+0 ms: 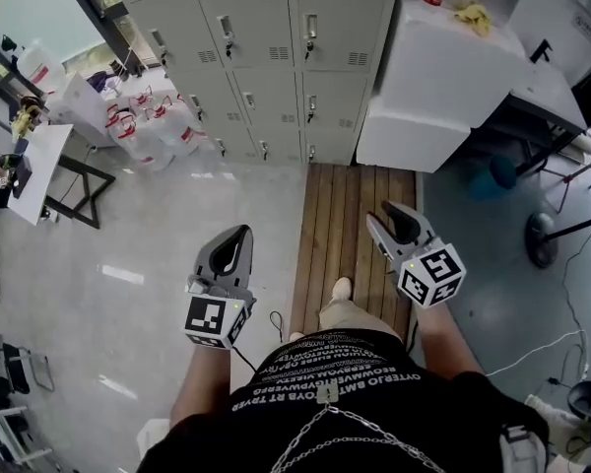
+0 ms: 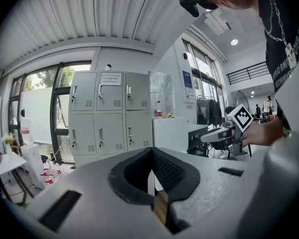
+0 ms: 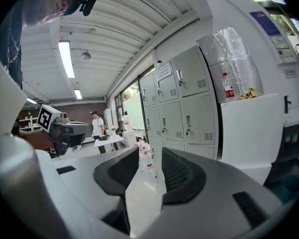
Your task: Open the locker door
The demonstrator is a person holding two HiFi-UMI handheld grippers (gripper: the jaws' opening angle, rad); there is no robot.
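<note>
A bank of grey lockers (image 1: 266, 57) stands ahead with every door closed, each with a small handle and keyhole (image 1: 310, 30). The lockers also show in the left gripper view (image 2: 111, 116) and the right gripper view (image 3: 184, 108). Both grippers hang in the air well short of the lockers and touch nothing. My left gripper (image 1: 242, 231) (image 2: 152, 151) is shut with its tips together and empty. My right gripper (image 1: 384, 213) (image 3: 150, 149) stands open with a clear gap and nothing between its pads.
A white cabinet (image 1: 443, 77) with a bottle on top stands right of the lockers. Several red-and-white jugs (image 1: 143, 126) sit on the floor at their left, beside a white table (image 1: 34, 170). A wooden plank strip (image 1: 350, 235) leads to the lockers. A round stand base (image 1: 542, 239) and cables lie at the right.
</note>
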